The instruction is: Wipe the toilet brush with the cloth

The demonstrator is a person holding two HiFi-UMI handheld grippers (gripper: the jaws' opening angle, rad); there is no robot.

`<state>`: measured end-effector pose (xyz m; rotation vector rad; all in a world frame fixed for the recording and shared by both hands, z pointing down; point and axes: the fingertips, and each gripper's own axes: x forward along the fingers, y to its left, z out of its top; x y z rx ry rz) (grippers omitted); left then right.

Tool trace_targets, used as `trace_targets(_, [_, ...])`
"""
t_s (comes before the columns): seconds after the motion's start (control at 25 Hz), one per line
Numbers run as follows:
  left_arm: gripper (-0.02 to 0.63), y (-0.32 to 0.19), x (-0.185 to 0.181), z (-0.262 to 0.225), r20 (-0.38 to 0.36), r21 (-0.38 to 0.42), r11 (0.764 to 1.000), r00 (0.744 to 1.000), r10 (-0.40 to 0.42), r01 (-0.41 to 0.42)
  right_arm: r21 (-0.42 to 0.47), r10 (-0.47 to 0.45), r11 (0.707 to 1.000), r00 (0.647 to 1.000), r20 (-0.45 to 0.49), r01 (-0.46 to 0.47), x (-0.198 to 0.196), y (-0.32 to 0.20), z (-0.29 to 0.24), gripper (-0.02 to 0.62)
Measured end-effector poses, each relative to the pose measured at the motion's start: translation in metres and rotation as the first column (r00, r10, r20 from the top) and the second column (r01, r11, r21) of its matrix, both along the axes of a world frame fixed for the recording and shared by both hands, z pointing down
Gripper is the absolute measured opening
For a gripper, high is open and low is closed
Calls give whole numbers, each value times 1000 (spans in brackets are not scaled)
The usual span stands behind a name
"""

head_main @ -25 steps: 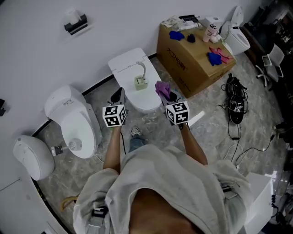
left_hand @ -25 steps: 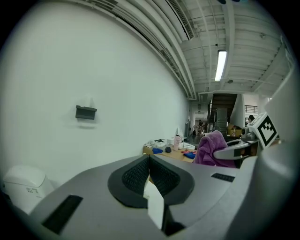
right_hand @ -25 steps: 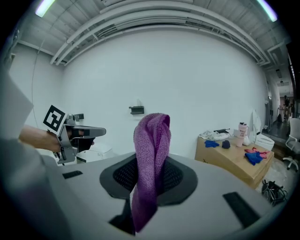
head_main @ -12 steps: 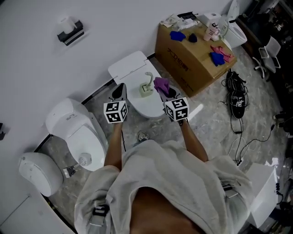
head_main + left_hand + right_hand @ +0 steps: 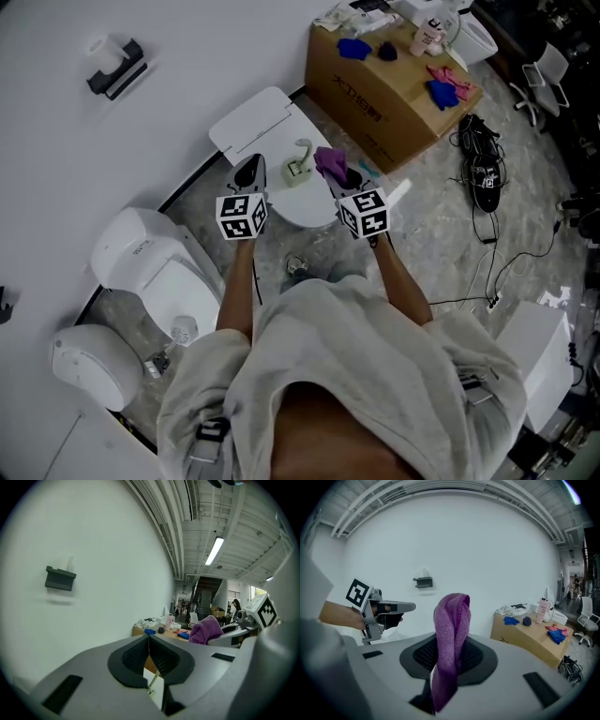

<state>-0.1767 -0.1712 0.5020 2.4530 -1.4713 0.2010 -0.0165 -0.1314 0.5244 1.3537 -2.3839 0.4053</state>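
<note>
clamping the cloth [image 5: 451, 634] upright, right tool [image 5: 449, 657] hovers.

From your left gripper [image 5: 149, 640] view, its own body hides the toilet brush [image 5: 154, 679] but for a thin sliver. The cloth [image 5: 450, 630] drops out of sight below your right gripper [image 5: 449, 657]. The items on the cardboard box [image 5: 361, 105] are too small to name.

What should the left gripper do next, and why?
Probably open the left gripper and lower it toward the toilet brush on the toilet lid. Its jaws are together and empty, the brush stands untouched, and the right gripper already holds the purple cloth.
</note>
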Motion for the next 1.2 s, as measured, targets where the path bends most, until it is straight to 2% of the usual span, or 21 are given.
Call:
trace_targets(0.24, [20,-6,11,14,19,-40,999,1000,-3,4,-51,-39,998,999,10,39,-3,-12,22,103])
trace_targets(0.44, [20,-2,5,30,44,-87,994,997,-65,69,-103,-79,991,996,43,83,-7,-32,45,103])
trace_targets(0.8, [20,2,-13,50,100,-152,972,981,-166,180,-174,-80,980,989,124,101,-8,-80,75,103])
trace_targets(1.2, [20,-1,-7,73,106,-207,961,981,-165,184,-274,-47,958,989,140,85,-9,-91,118,101])
